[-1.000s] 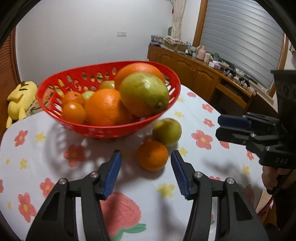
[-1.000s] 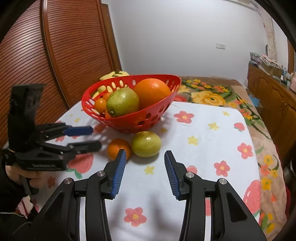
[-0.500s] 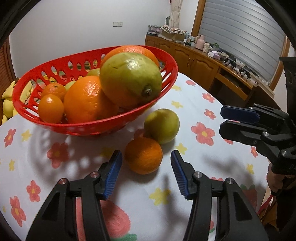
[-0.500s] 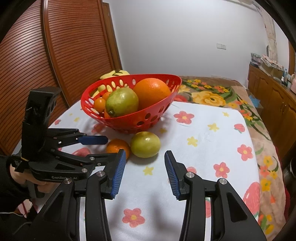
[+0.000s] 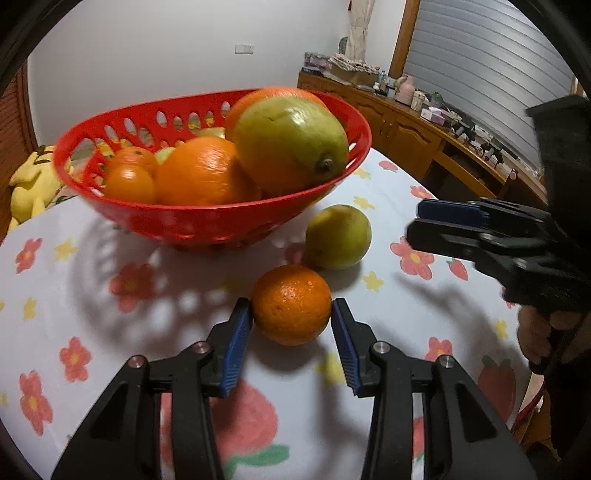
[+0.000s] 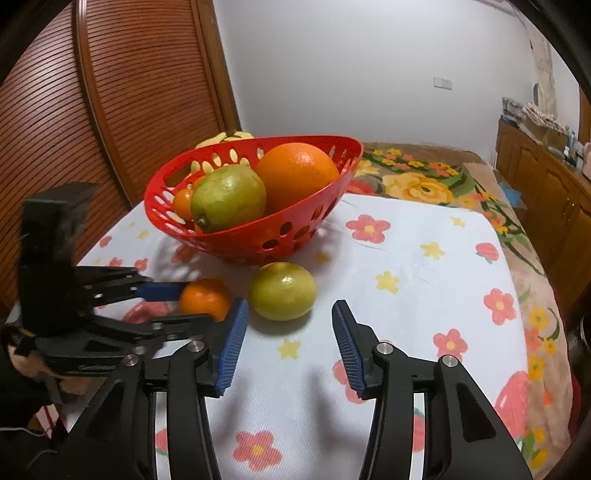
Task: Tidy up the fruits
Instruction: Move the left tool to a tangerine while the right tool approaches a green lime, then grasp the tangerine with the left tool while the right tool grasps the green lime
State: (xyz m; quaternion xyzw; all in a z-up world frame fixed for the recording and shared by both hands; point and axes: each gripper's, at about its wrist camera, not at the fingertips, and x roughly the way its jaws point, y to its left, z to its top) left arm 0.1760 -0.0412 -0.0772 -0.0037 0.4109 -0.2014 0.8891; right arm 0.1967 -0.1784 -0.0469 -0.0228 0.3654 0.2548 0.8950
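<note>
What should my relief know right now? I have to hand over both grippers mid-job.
Left claw: open, its fingers straddling the loose orange on the tablecloth, not yet closed.
Right claw: open, empty, just short of the yellow-green citrus on the cloth.
Red basket: already holds several oranges and a large green-yellow fruit.
Left to do: grip the orange and put it in the basket, then the citrus.

White wall (image 6: 351, 66) far, light switch (image 6: 442, 82) on it. Slatted wooden door (image 6: 122, 92) left. Wooden sideboard (image 5: 413, 129) right, cluttered top, grey ribbed blind (image 5: 491, 70) above. Floral-cloth table (image 6: 406, 277) near. Curtain (image 5: 357, 33) in far corner.
</note>
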